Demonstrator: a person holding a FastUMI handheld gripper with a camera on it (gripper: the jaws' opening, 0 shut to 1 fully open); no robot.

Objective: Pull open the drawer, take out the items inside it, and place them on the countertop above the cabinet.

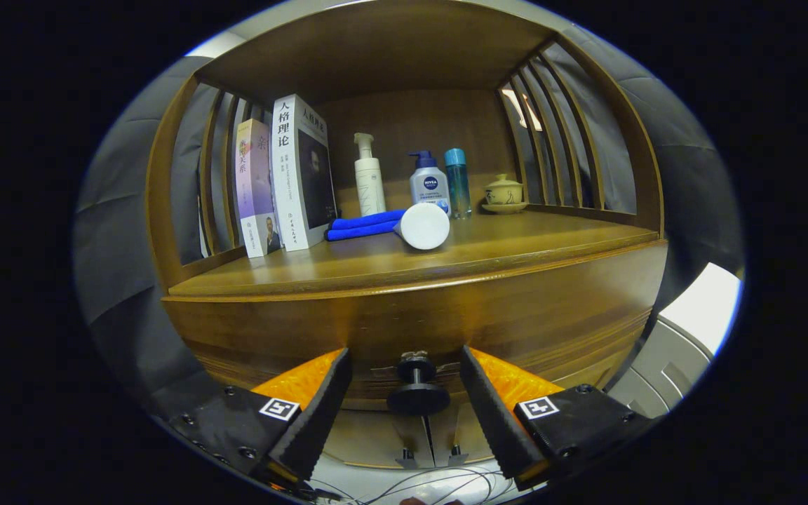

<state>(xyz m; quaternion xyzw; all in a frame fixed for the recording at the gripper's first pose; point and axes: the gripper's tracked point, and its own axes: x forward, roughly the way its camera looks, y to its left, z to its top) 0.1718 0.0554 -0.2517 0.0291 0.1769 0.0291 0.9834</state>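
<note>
Gripper (414, 403) fingers spread wide, holding nothing. Drawer knob (417, 386) sits in the gap between them, clear air on both sides, no pad touching it. Knob is a dark round disc on a short stem, small metal backplate behind it on the drawer front (411, 330).

Drawer front: glossy brown wood, horizontal grain, moulded grooves low down. Looks flush with the cabinet, can't see any gap, so contents not visible.

Just above and beyond the fingers, the countertop (516, 249) edge is a rounded lip running the full width. Near strip of the countertop is bare wood all along, widest to the right of the gripper line.

Further back on the countertop, left to right:
- two upright books (285, 175), leaning against the left slats
- folded blue cloth (365, 224), soft, lying flat
- white tube (423, 226) lying on its side, round cap end facing the gripper, touching the cloth
- white pump bottle (369, 179), upright
- lotion bottle with blue pump (429, 186), upright just behind the tube
- translucent teal bottle (457, 182), just beside it
- small lidded ceramic cup on a saucer (503, 193), back right corner

Side walls are vertical wooden slats, solid wood panel at the back, wood top overhead. Grey padded booth wall either side of the cabinet.
</note>
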